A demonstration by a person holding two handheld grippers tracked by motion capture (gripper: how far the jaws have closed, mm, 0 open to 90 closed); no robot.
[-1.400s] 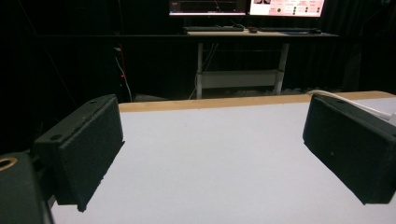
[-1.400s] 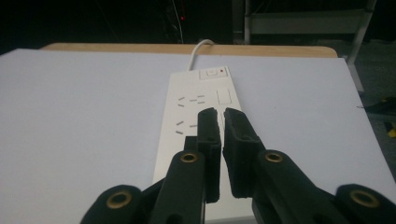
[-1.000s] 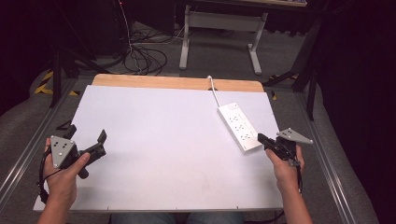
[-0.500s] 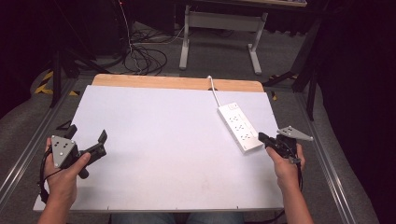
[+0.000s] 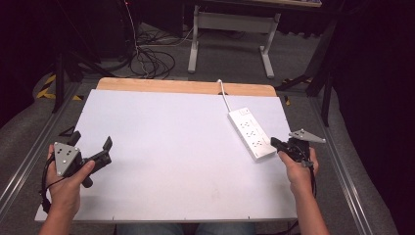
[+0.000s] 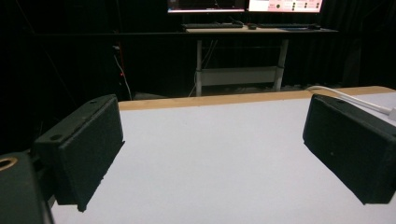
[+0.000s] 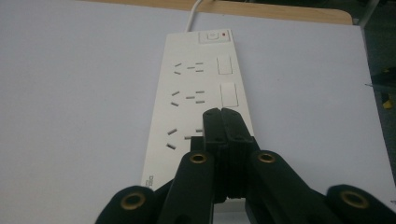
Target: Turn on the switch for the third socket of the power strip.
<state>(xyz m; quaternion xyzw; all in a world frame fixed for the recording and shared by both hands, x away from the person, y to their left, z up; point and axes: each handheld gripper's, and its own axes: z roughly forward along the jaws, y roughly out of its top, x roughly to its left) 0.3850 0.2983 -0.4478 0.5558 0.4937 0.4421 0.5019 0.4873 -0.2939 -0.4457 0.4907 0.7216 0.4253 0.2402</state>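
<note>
Hands sit at opposite ends of the flat white tabletop (image 5: 171, 147) with its pale wooden far edge. On the left, the black left hand-held gripper (image 5: 93, 152) hovers low over bare surface with its jaws spread wide and nothing between them; it looks idle and is best kept clear of the work. Well apart to the right lies the long white plastic power strip (image 7: 196, 98), with three socket groups, rocker switches and a white cord running off the far edge. The black right hand-held gripper (image 7: 222, 123) is over its near end, jaws pressed together with nothing pinched, tip at the nearest socket group beside that group's switch. Probably a press on that switch: come straight down with light force so the strip does not skid. No containers are on the tabletop.
</note>
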